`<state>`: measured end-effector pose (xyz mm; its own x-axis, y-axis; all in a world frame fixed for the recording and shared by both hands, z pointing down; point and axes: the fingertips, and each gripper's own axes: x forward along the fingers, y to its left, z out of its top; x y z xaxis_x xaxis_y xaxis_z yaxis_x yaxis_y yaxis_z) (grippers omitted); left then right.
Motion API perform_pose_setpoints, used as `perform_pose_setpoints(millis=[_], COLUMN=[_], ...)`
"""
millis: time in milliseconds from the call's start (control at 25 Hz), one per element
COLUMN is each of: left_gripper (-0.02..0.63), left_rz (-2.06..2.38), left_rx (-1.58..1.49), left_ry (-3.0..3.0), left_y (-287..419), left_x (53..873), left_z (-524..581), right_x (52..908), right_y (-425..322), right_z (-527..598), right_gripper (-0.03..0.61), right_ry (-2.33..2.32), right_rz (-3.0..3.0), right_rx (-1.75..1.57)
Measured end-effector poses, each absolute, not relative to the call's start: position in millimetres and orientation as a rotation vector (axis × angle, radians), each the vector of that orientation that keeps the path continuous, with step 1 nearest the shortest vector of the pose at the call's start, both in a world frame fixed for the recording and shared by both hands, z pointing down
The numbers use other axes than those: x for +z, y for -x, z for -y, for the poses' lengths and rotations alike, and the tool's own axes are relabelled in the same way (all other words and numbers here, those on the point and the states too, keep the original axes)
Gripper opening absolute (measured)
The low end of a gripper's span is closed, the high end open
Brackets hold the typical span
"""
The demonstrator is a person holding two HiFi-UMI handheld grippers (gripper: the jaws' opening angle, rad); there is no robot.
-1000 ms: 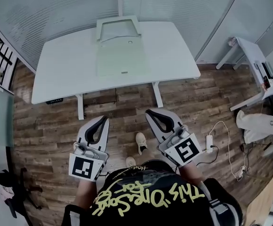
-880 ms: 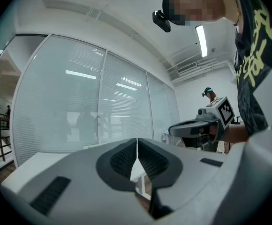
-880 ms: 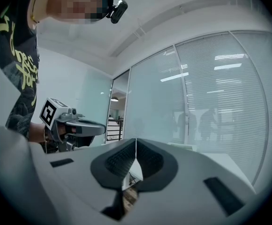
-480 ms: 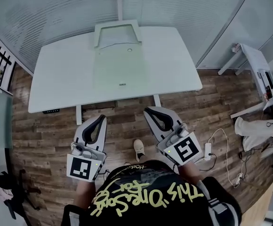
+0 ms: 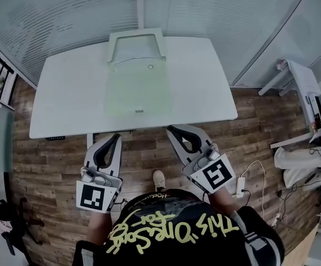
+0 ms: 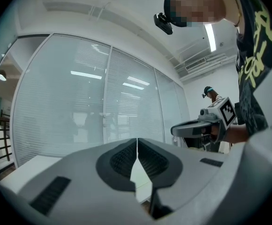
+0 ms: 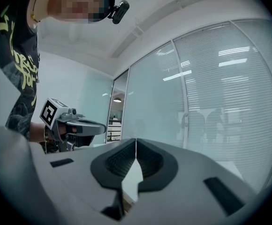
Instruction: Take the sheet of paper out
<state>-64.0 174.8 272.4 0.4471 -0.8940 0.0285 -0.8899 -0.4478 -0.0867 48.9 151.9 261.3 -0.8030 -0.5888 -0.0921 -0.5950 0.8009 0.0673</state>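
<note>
A person in a black shirt (image 5: 171, 226) with yellow lettering stands on a wood floor (image 5: 44, 165) facing a white bench (image 5: 66, 104), one hand-held gripper in each hand, both pointing level toward it. The left gripper (image 5: 115, 138) and the right gripper (image 5: 175, 131) sit side by side but apart, with their tips at the bench's near edge as seen from the head view. In each gripper's own view the dark ribbed jaws meet along a thin line, fully closed with nothing between them.

The task's thing lies ahead of them, untouched: a pale green folder (image 5: 137, 90) lies flat in the middle of the bench. A small round snap shows near its far end and a small label near its near edge. Its far end reaches a white tray (image 5: 112, 43) at the bench's back edge. Whether the sheet of paper is inside cannot be made out. A frosted glass wall (image 5: 66, 15) runs behind the bench, and a second white table (image 5: 307, 79) stands well off to the right.
</note>
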Motion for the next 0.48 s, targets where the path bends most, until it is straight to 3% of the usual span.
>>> perform_pose_setpoints(millis=[480], left_gripper=[0.012], left_rz=[-1.649], left_rx=[-0.087], left_ry=[2.653], left_y=[55.8], left_x=[269.5], left_z=[-149.7], right_x=[260.3], right_y=[-50.2], right_z=[-125.5], right_gripper=[0.009], right_ry=[0.931], right_rz=[-2.915], right_rx=[0.115])
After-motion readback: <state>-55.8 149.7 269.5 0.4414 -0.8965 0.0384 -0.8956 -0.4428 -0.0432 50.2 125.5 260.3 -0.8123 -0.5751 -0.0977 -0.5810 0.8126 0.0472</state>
